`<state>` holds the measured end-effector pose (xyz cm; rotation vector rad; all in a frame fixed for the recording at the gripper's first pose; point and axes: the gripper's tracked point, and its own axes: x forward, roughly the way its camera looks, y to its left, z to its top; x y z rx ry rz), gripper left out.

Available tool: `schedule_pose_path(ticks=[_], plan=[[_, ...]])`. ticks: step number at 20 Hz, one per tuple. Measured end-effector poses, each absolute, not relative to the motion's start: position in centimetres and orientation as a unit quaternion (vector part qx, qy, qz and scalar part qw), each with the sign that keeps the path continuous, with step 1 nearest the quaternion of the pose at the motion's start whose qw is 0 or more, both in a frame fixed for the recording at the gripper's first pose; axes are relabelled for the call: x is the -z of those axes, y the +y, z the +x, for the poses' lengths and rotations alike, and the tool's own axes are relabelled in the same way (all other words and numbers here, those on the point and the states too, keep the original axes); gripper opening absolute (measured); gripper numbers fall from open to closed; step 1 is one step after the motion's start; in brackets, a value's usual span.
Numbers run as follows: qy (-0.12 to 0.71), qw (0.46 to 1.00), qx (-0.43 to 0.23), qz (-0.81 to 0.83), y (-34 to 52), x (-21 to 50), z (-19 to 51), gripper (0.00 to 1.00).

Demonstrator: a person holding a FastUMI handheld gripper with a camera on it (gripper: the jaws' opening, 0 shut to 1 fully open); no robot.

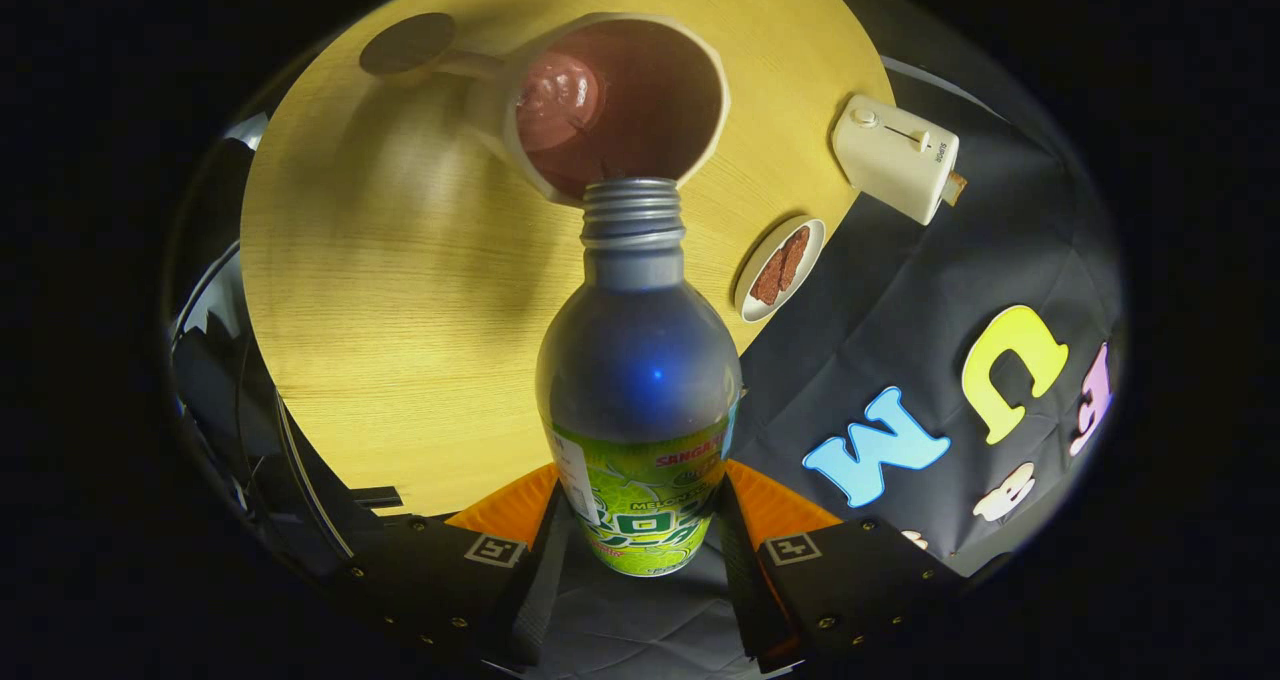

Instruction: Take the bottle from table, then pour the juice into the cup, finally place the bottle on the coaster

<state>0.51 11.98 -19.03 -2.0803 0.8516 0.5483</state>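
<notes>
Bottle [640, 360] is clamped between both fingers of gripper [640, 545] at lower centre, tilted, its open neck held at the rim of cup [620, 100] at upper centre; coaster [407, 42] is seen upper left.

The silver bottle [638, 360] with a green label has no cap; its mouth tips over the cup [620, 105]. The round coaster [407, 42] lies just beyond the cup.
</notes>
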Motion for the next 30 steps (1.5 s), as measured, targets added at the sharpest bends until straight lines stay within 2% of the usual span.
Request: schedule_pose_path(ticks=[15,22,24,30], plan=[[0.333,0.413,-0.219,-0.819,12.1,18.9,0.5,0.72],[0.326,0.438,-0.230,-0.806,12.2,19.3,0.2,0.72],[0.324,0.451,-0.236,-0.798,12.1,19.7,0.1,0.72],[0.342,0.539,-0.269,-0.722,11.8,22.1,-0.8,0.72]])
